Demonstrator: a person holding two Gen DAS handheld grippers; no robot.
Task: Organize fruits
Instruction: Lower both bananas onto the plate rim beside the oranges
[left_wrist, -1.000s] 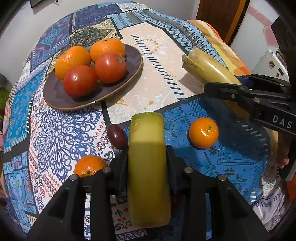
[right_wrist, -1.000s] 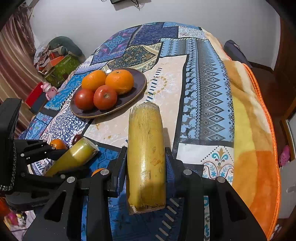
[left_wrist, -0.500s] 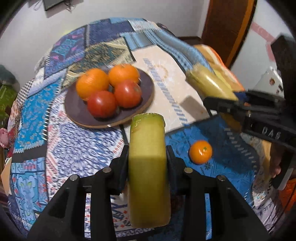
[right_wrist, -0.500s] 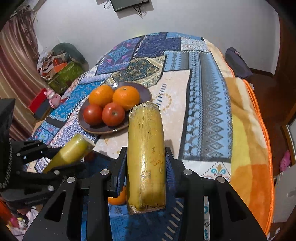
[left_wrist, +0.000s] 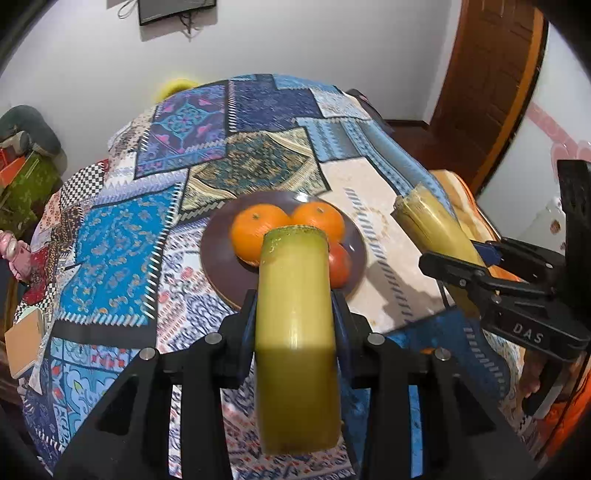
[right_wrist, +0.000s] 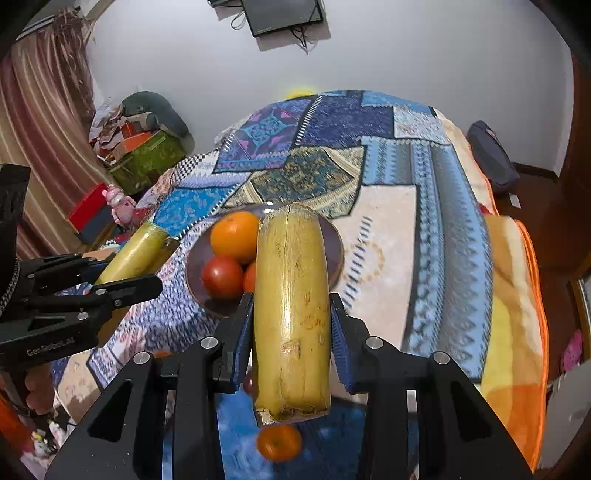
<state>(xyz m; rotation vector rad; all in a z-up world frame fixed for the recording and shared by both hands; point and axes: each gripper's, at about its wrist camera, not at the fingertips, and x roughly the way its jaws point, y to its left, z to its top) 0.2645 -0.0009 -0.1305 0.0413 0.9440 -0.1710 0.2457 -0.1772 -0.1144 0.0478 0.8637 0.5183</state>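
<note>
Fruits sit partly on a dark brown plate (left_wrist: 218, 266) in the middle of a patchwork blanket (left_wrist: 118, 236) and partly in the two grippers held above it. On the plate, the left wrist view shows two oranges (left_wrist: 255, 230) side by side at the back and a red tomato (left_wrist: 340, 264) at the right, half hidden behind what the left gripper carries. The right wrist view shows one orange (right_wrist: 234, 236) and a tomato (right_wrist: 221, 277) in front of it, with a second red fruit peeking out just beside the held stalk.

The left gripper (left_wrist: 295, 321) has its jaws pinching a greenish-yellow cane piece (left_wrist: 295, 332), a thick cut cylinder (it looks like sugarcane, though I cannot be sure) that points forward over the plate. The right gripper (right_wrist: 291, 325) has its jaws pinching a yellower cane piece (right_wrist: 291, 295) with scuffed, split skin and a rough cut end near the camera. Each gripper appears in the other's view: the right one at the right edge of the left view, its stalk slanting up toward the blanket's pale panel; the left one at the left edge of the right view.

A small loose orange (right_wrist: 279, 441) lies on the blue part of the blanket below the right gripper, apart from the plate. A dark screen (right_wrist: 282, 14) hangs on the white wall behind, and a striped curtain (right_wrist: 40, 122) and a pile of boxes (right_wrist: 144, 155) stand at the left.
</note>
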